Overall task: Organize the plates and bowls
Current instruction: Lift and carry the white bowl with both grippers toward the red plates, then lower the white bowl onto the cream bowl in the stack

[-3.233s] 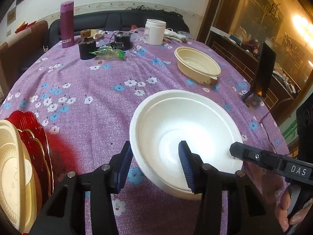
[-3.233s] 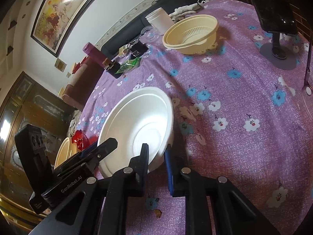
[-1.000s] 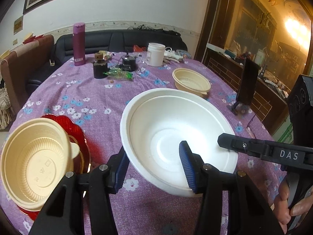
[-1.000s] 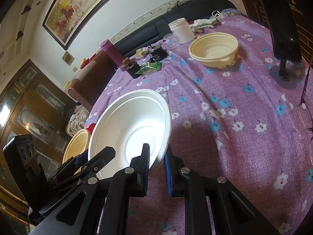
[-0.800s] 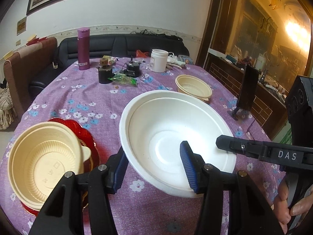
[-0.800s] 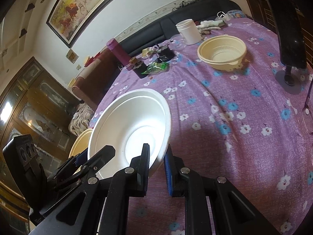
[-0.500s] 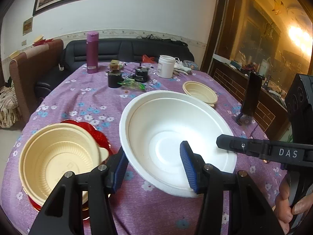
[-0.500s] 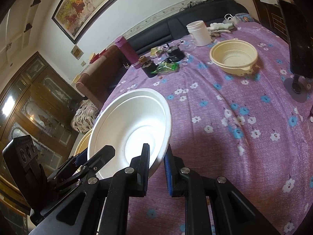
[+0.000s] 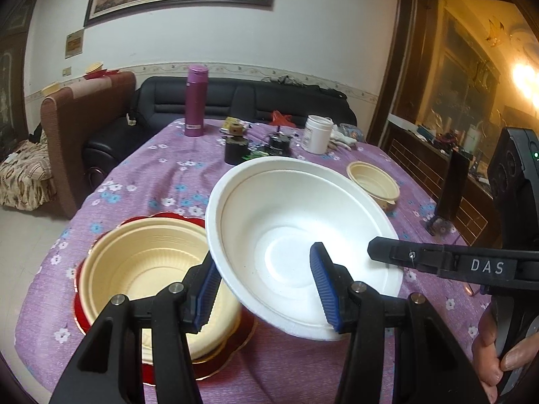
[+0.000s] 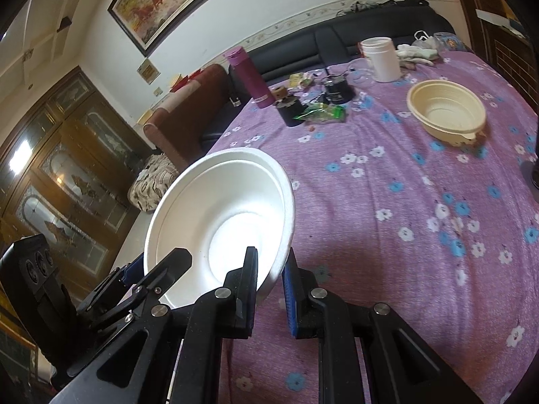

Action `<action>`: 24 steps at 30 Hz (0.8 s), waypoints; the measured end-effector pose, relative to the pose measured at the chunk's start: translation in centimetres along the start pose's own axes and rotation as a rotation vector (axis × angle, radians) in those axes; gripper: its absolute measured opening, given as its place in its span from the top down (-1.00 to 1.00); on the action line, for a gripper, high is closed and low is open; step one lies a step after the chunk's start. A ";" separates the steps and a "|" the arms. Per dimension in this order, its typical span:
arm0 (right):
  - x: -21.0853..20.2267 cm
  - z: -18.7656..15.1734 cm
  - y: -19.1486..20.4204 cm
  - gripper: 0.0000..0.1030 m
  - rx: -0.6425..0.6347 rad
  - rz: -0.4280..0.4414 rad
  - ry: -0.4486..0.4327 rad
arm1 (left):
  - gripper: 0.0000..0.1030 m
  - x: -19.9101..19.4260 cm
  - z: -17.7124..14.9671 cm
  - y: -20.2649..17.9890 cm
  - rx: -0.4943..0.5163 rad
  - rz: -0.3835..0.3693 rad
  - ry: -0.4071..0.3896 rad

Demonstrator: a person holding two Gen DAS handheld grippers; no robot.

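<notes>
A large white foam bowl (image 9: 296, 232) is held tilted in the air above the purple flowered table (image 9: 158, 175). My right gripper (image 10: 271, 281) is shut on its near rim (image 10: 279, 256). My left gripper (image 9: 266, 289) stays wide, one finger outside the bowl's left wall and one inside it, and I cannot tell whether the pads touch it. Below left, a cream bowl (image 9: 141, 266) sits on red plates (image 9: 202, 360). A second cream bowl (image 9: 372, 180) stands at the far right, also in the right wrist view (image 10: 446, 112).
At the table's far end stand a magenta flask (image 9: 194, 101), a white jar (image 9: 317, 134), dark small jars (image 9: 235, 151) and a green wrapper (image 10: 320, 112). A black phone stand (image 9: 451, 188) is at the right edge. A sofa (image 9: 235, 101) lies behind.
Both grippers have risen and moved left with the white bowl. It now hangs beside and partly over the cream bowl on the red plates, tilted more than before.
</notes>
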State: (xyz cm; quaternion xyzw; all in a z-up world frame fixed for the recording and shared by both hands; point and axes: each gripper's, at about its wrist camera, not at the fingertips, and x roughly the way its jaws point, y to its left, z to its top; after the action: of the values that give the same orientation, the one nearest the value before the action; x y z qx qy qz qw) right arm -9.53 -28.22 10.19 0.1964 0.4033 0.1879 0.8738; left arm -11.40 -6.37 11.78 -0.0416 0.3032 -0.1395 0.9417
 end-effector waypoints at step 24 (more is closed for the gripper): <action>5.6 0.2 6.7 0.69 -0.088 0.040 0.097 | 0.01 -2.5 -0.8 7.8 -0.135 0.077 -0.025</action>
State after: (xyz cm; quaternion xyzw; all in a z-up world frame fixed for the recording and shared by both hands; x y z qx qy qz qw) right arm -7.16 -19.78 10.10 0.1563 0.4322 0.2321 0.8572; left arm -11.95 1.83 11.21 -0.0950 0.3017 -0.0817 0.9451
